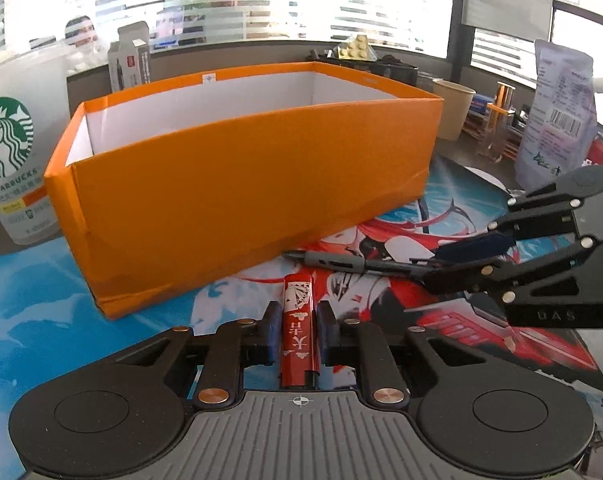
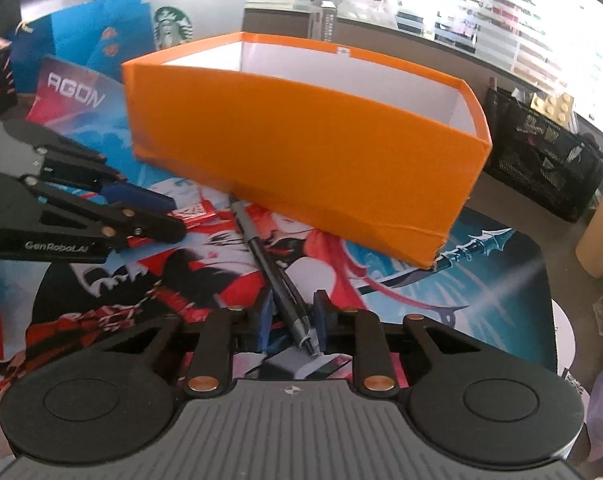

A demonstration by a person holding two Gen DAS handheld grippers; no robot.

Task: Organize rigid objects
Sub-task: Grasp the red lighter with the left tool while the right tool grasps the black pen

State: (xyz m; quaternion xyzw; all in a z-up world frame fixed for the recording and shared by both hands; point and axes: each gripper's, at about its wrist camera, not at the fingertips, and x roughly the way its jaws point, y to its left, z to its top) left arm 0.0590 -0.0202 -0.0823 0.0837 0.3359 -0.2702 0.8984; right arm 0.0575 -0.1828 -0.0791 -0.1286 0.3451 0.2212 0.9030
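A red lighter (image 1: 297,308) with white print sits between the blue pads of my left gripper (image 1: 299,332), which is shut on it just above the printed mat. From the right wrist view, the left gripper (image 2: 177,218) shows at the left with the lighter's red end (image 2: 195,214) poking out. My right gripper (image 2: 293,318) is shut on the rear end of a black pen (image 2: 261,248), whose grey tip points toward the box. The left wrist view shows the right gripper (image 1: 437,266) at the right with the pen (image 1: 333,260). An open orange box (image 1: 241,184) (image 2: 301,152), white inside, stands just beyond both.
A Starbucks cup (image 1: 9,168) stands left of the box. A paper cup (image 1: 453,108) and a white pouch (image 1: 557,112) are at the back right. A black mesh organizer (image 2: 541,160) stands right of the box. A colourful printed mat (image 2: 481,280) covers the table.
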